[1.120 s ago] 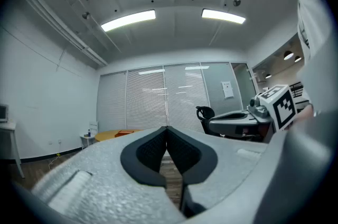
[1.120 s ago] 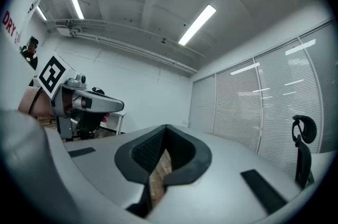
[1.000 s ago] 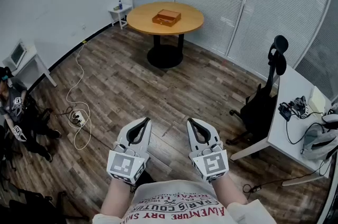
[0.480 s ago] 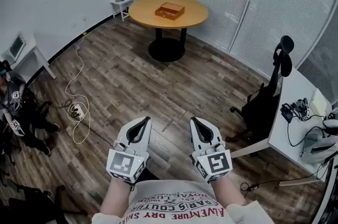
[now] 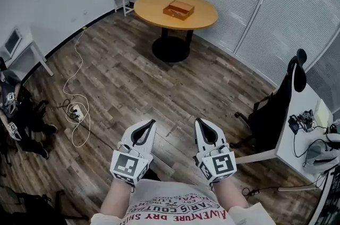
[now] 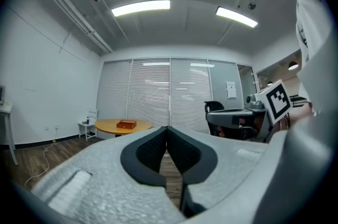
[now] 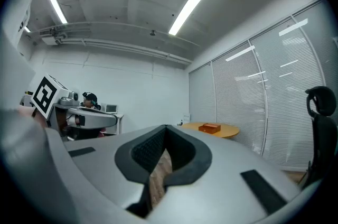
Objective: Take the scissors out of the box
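**Scissors retrieval: not yet started, box across the room**

I judge the task unstarted. The small brown wooden box [image 5: 178, 9] sits near the middle of the round light-wood table [image 5: 151, 6], well apart from both grippers, and its lid looks closed. The scissors show in no view; presumably they are inside. I have the left gripper [image 5: 150, 123] and the right gripper [image 5: 198, 121] side by side and level, near the body. Each has its jaws pressed together at the tips, with nothing between them.

Left to do: approach the table, open the box, lift the scissors out.

Clearance: the brown plank floor [image 5: 133, 75] between the grippers and the table is open. A white cable [image 5: 74, 75] trails along the floor on the left. A black office chair [image 5: 276, 107] and a white desk [image 5: 300, 123] stand on the right. The box sits back from the table's rim, so I expect to have to reach over the tabletop.
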Demonstrator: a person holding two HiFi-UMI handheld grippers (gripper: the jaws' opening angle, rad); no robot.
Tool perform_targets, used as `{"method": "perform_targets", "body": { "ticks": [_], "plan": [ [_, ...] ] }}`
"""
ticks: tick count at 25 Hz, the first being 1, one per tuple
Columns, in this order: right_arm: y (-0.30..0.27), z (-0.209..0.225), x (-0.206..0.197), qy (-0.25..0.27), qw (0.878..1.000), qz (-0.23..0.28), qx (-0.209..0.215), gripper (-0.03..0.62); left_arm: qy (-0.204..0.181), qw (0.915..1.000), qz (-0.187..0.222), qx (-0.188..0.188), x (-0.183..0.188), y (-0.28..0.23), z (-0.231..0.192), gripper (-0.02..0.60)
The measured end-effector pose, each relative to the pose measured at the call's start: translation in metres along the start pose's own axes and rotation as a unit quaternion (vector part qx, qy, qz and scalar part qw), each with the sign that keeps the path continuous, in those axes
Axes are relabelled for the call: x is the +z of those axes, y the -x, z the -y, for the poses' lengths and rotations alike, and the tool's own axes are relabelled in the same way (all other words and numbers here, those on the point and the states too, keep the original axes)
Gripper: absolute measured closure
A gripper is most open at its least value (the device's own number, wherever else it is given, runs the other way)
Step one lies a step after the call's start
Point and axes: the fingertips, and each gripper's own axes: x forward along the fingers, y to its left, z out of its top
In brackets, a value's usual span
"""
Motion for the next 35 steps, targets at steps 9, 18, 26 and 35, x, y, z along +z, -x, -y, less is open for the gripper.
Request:
{"method": "perform_targets", "body": {
  "ticks": [9, 18, 26, 35],
  "plan": [
    [-0.14, -0.039, 0.004, -0.028, 0.999, -0.012, -0.02, 0.586, 0.011, 0.9994, -0.005, -0.034, 0.007, -0.02, -0.148, 0.572],
    [-0.236, -0.057, -0.005, -0.03, 0.999, -0.038, -0.008, 0.586, 0.027, 0.9994, -0.009, -0.021, -0.003, -0.042, -0.234, 0.572],
    [-0.324, -0.011, -0.014, -0.033, 0.998, -0.034, 0.034, 0.585, 0.021, 0.9995, -0.012, 0.018, -0.004, -0.112, -0.281, 0.572],
    [-0.428, 0.119, 0.005, -0.03, 0.997, -0.021, 0.065, 0.586, 0.005, 0.9986, -0.008, 0.053, 0.025, -0.27, -0.318, 0.572]
  ]
}}
